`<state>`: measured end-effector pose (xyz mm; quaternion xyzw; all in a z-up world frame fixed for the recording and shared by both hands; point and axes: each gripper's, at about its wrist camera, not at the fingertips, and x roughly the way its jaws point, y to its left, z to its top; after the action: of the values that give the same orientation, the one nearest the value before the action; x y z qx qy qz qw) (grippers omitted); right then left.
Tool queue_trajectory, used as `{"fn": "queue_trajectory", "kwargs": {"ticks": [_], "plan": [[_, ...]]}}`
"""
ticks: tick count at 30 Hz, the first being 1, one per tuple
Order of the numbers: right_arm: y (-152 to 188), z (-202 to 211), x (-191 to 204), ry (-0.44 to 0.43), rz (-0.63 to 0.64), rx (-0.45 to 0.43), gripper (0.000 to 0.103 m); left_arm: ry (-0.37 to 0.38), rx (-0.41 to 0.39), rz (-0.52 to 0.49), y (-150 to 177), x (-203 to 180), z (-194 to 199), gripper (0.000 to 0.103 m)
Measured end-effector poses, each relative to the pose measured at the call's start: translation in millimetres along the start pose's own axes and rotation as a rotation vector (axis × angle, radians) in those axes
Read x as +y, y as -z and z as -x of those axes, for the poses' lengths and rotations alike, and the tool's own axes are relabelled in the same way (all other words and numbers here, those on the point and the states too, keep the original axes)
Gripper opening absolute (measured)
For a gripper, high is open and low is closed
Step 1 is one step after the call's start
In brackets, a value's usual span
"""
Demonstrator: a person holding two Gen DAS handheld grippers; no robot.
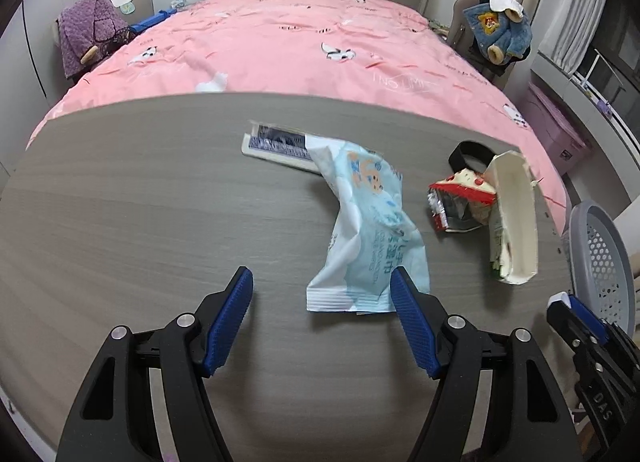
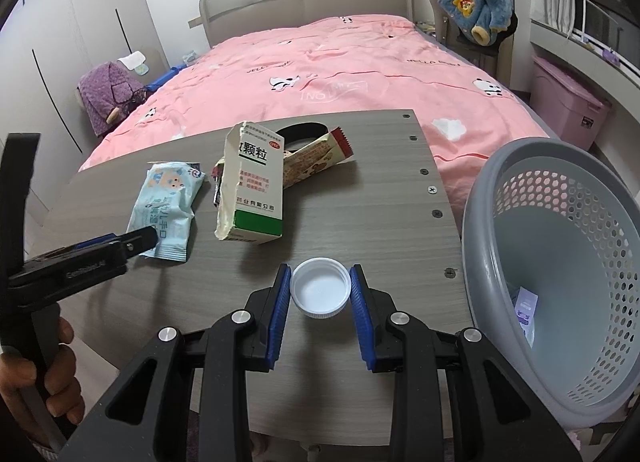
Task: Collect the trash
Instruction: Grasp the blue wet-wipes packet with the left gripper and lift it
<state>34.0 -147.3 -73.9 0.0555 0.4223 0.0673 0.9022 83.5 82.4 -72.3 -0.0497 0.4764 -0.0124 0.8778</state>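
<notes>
My right tongs (image 2: 320,290) were drawn in narrow around a white bottle cap (image 2: 320,293), its hollow side up, with a blue pad pressed against either edge of it, above the near part of the grey wood-grain table (image 2: 360,221). My left tongs (image 1: 322,302) stood wide apart with nothing gripped; the right-hand pad lay over the near corner of a pale blue wipes packet (image 1: 368,238), while the left-hand pad was over bare table well to the side. From the right wrist view the tip of those left tongs reached the near end of the same packet, and a hand (image 2: 36,374) showed around their black handle at the lower left. Beyond the packet, in the left wrist view, a small flat blue-and-white carton (image 1: 276,145) lay partly under its far end. To the right of the packet was a torn medicine box (image 2: 250,189), white with a green band and red print, lying on its side with one end ripped open. Behind it lay a red-edged snack wrapper (image 2: 316,159), and beyond that a black loop like a strap (image 2: 302,129), touching or nearly touching the wrapper; I could not tell which. Off the table's right edge a grey perforated basket (image 2: 560,221) tilted its mouth toward me, with a pale piece of packaging (image 2: 526,308) already at its bottom. Past the table was a bed under a pink quilt (image 2: 340,73), printed with small animals.
</notes>
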Motion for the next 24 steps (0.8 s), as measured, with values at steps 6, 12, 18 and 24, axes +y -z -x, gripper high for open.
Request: {"fn": "queue_trajectory", "kwargs": {"ticks": [6,12,18,24], "plan": [[-1,0,0,-0.001,-0.001,-0.001,0.03,0.016,-0.034,-0.016,-14,-11,6,0.068],[-2,3,-1,-0.001,-0.008,-0.009,0.03,0.023,-0.005,-0.032,-29,-20,-11,0.069],[-2,3,-3,-0.005,-0.016,-0.009,0.03,0.037,0.048,-0.018,-31,-20,-30,0.069],[-2,2,-5,-0.006,-0.019,-0.009,0.03,0.058,0.05,0.0,-30,-16,-35,0.066]]}}
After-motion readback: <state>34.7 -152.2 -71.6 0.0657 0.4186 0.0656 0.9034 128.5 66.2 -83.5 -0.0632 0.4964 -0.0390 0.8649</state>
